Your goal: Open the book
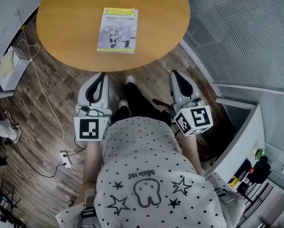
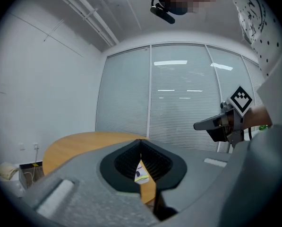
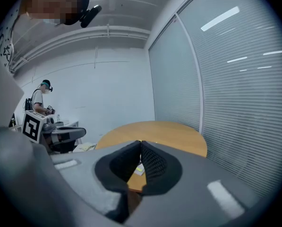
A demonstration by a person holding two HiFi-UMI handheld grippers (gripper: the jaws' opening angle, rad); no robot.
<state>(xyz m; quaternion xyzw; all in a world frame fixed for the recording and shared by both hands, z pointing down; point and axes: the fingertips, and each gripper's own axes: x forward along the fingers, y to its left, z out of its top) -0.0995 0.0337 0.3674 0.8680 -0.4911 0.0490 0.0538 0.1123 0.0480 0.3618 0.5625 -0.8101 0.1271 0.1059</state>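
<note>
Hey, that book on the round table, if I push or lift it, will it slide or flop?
The book looks like a thin paperback, so probably light with a bendy cover. It lies flat on the smooth wooden table, so a push would likely slide it, not tip it.

Head view: from above the person's head, facing steeply down; far enough to take in the round table [image 1: 70,37], the book [image 1: 117,30], the wooden floor [image 1: 37,113], and the left gripper [image 1: 102,76] and right gripper [image 1: 176,74] from behind.
Left gripper view: low on the left gripper, facing along its jaws, roughly level, towards the near table edge and the glass wall with blinds [image 2: 178,93].
Right gripper view: low on the right gripper, facing along its jaws across the table towards a white wall [image 3: 107,93].
Shared: all three views hold the table and book; each gripper view catches the other gripper at its edge.
</note>
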